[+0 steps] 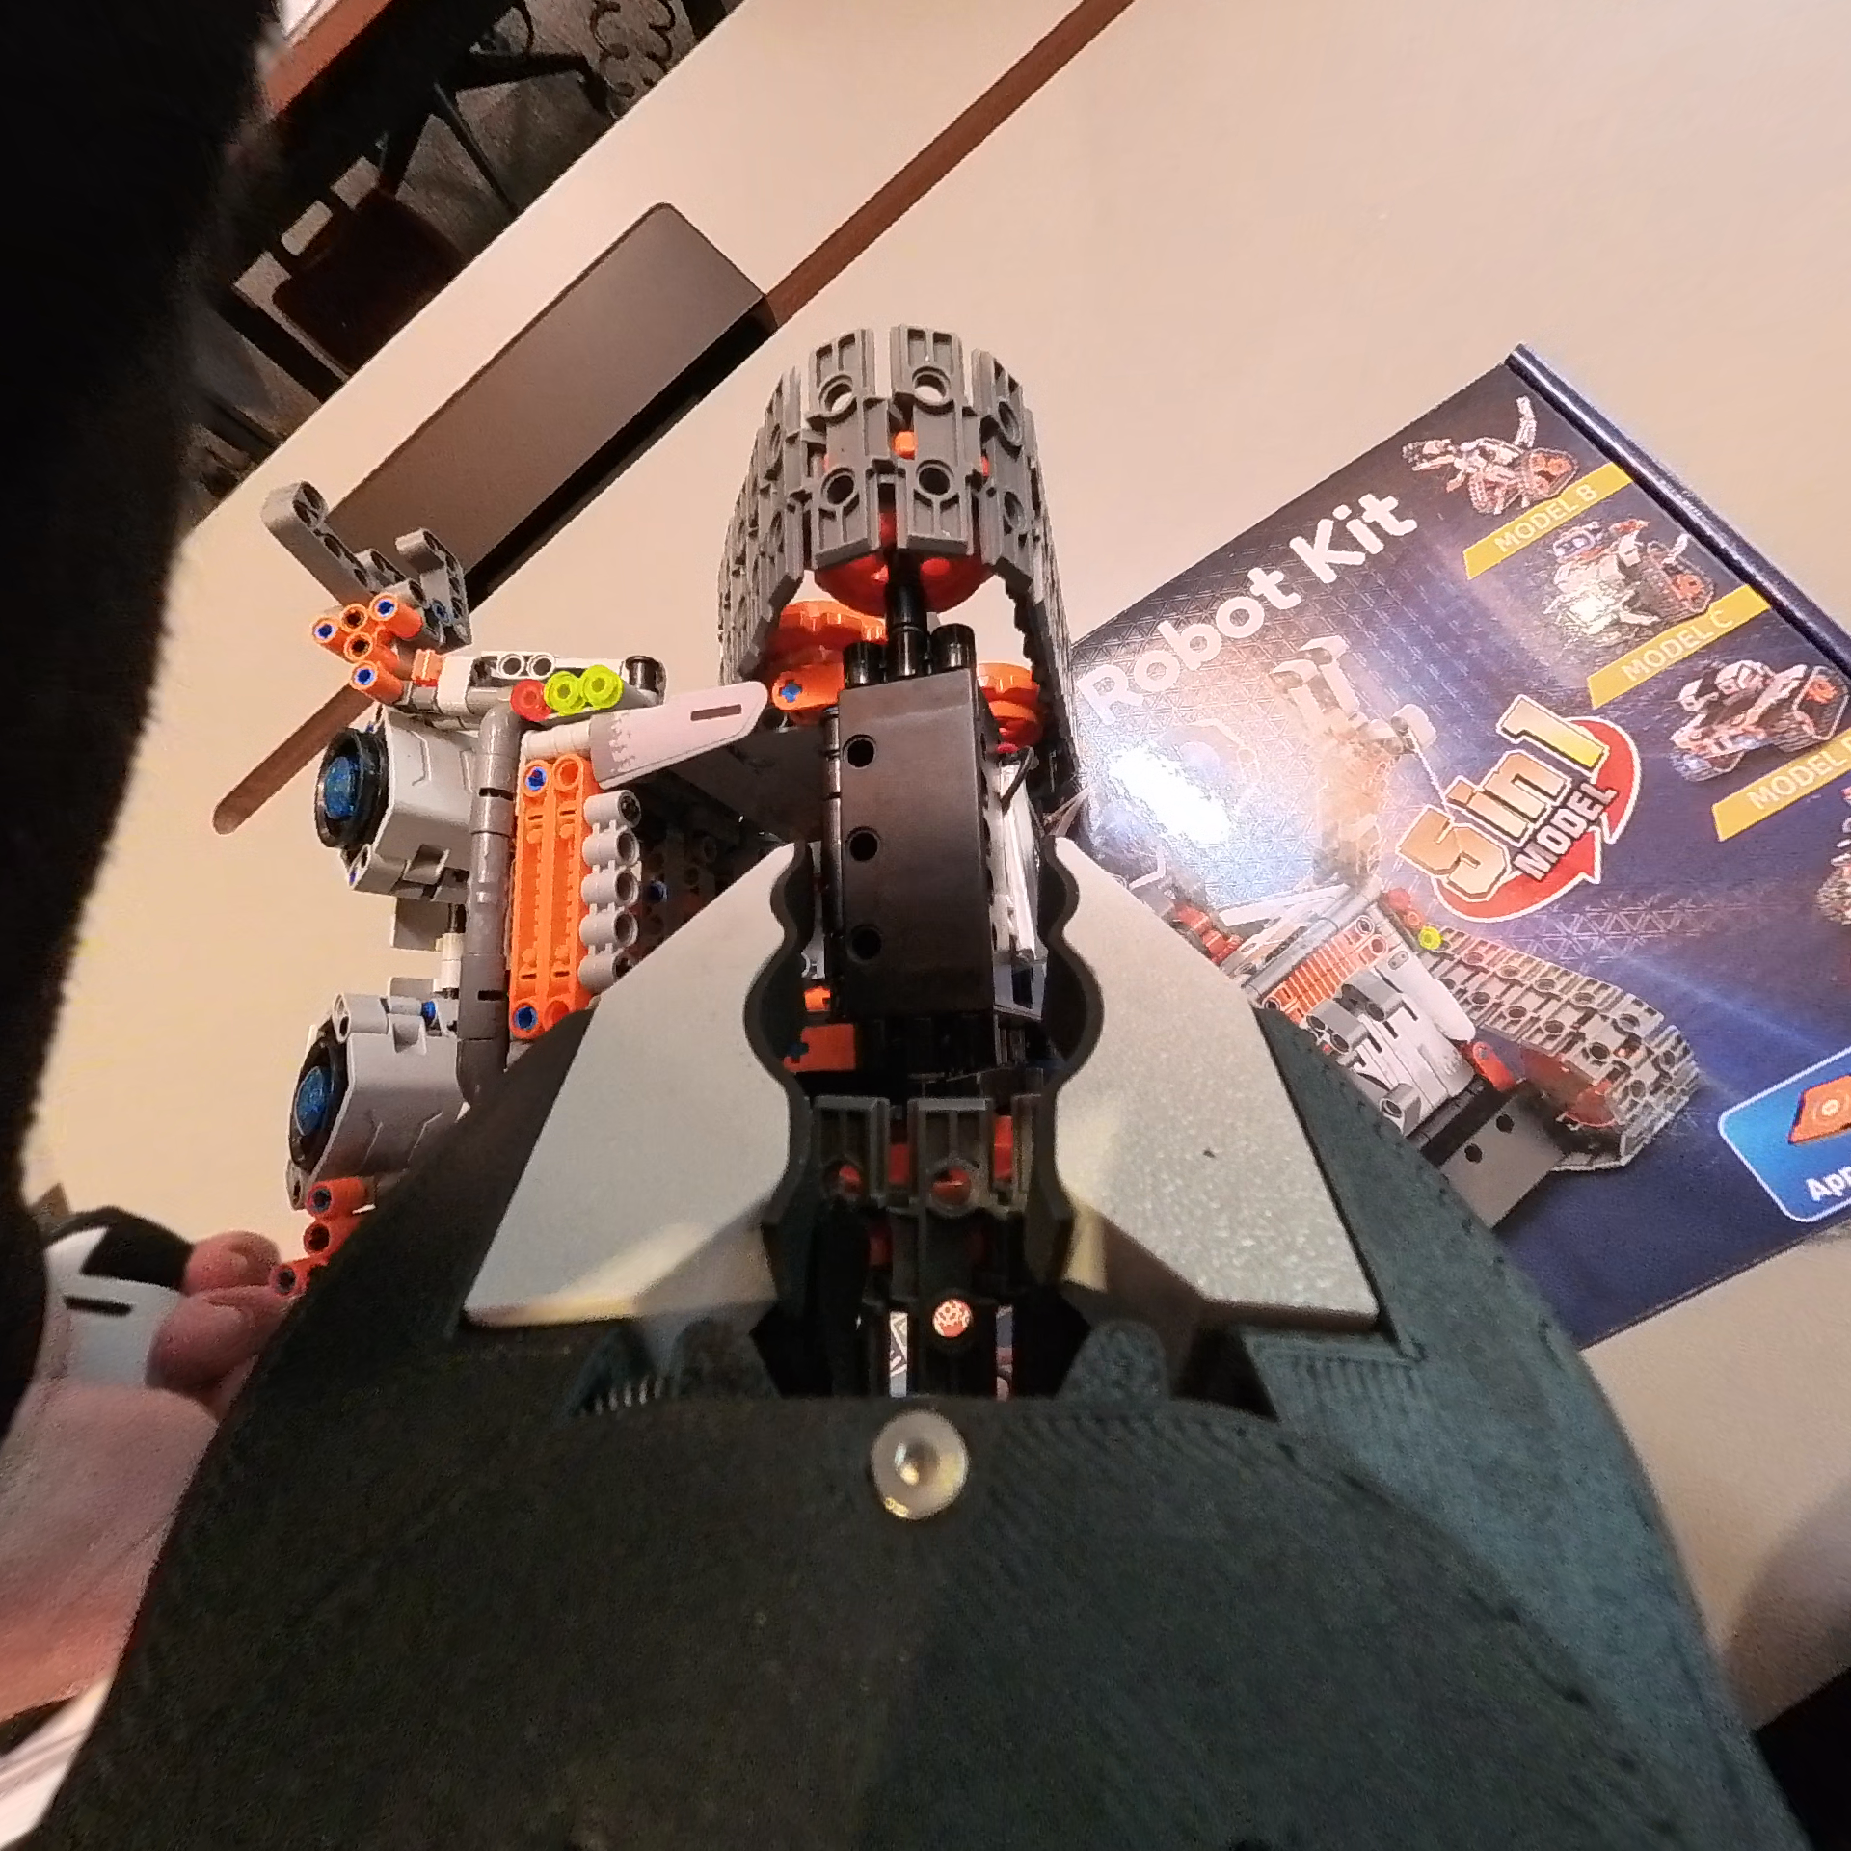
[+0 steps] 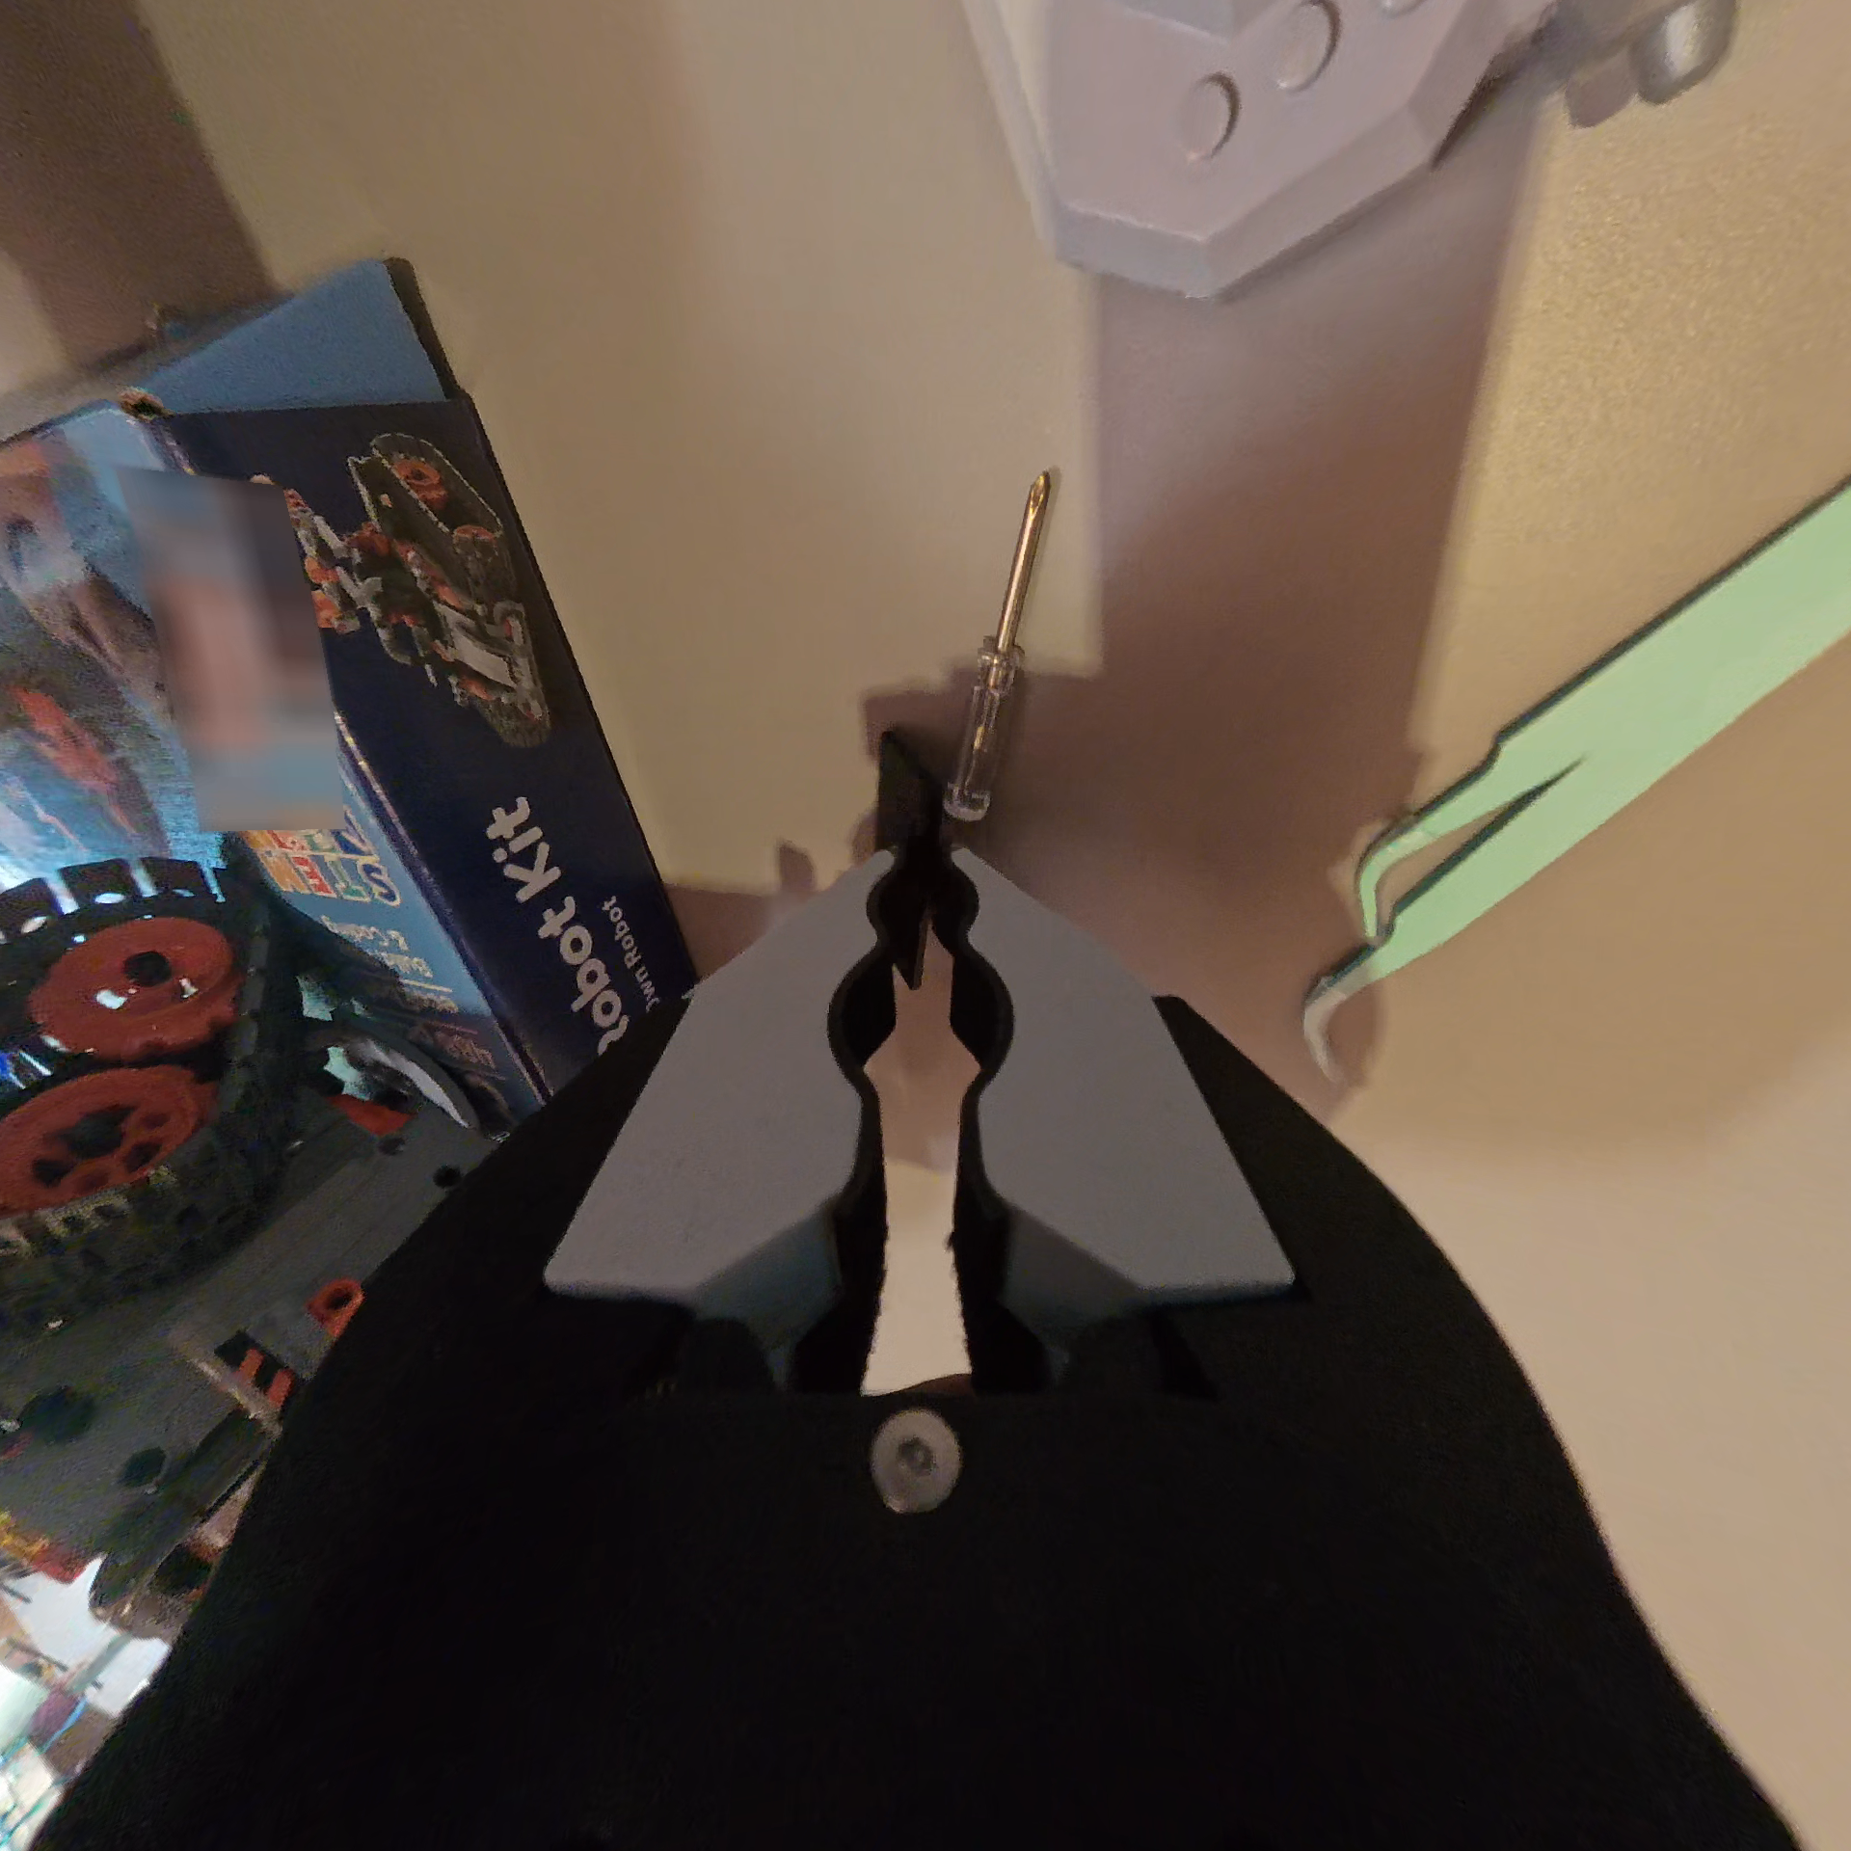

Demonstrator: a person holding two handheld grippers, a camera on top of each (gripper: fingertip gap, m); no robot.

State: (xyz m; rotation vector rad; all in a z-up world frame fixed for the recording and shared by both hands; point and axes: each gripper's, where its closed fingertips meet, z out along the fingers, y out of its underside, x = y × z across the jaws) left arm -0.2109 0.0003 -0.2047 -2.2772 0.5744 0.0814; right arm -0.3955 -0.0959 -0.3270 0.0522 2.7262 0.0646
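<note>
My left gripper (image 1: pixel 916 871) is shut on the black block at the middle of a brick-built robot model (image 1: pixel 906 831), held above the cream table (image 1: pixel 1302 200). The model has a grey track loop (image 1: pixel 891 471) on orange wheels and a grey and orange head with blue lenses (image 1: pixel 346 791) sticking out to the left. My right gripper (image 2: pixel 916 871) is shut on a small flat black piece (image 2: pixel 906 801) that sticks out past its tips. A small screwdriver with a clear handle (image 2: pixel 997 651) lies on the table just beyond and right of that piece.
The blue kit box (image 1: pixel 1452 801) lies on the table right of the model; it also shows at the left of the right wrist view (image 2: pixel 451 701). Green tweezers (image 2: pixel 1603 761) lie at right, and a grey device (image 2: pixel 1252 130) at the far edge. A hand (image 1: pixel 200 1312) shows at lower left. One gripper's finger ends stand about 25 centimeters off the other's.
</note>
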